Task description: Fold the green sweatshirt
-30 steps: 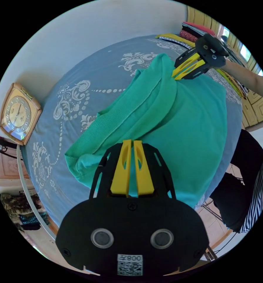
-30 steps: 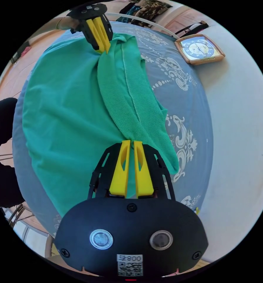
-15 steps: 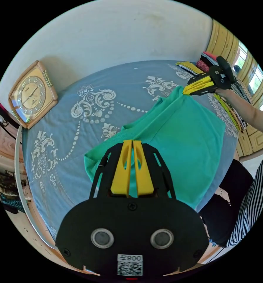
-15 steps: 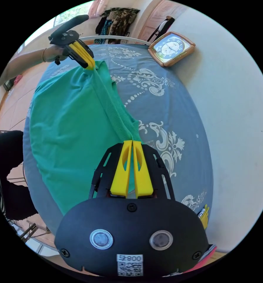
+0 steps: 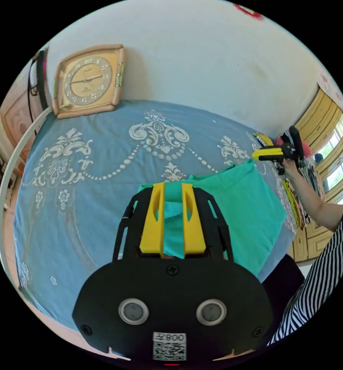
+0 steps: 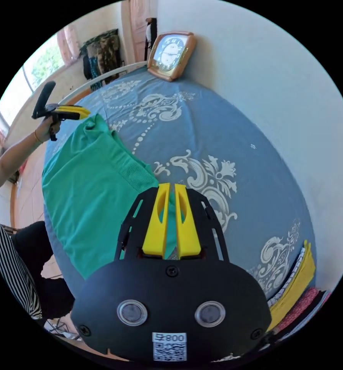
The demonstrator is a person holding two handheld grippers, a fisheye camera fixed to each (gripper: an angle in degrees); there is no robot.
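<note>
The green sweatshirt [image 5: 240, 208] is lying folded on the blue patterned bed cover [image 5: 82, 192], near the edge where the person is standing. In the left gripper view, the left gripper [image 5: 173, 187] is hovering over the sweatshirt's near corner with its fingers [image 5: 153, 219] parted — green fabric is showing in the gap, not pinched. In the right gripper view, the right gripper [image 6: 171, 187] is showing its fingers [image 6: 157, 223] drawn narrow, with a slim gap; whether they are pinching cloth is unclear. A clock [image 5: 88, 86] is leaning against the wall — a stack of folded cloths [image 6: 294, 285] is sitting at the bed's far corner.
</note>
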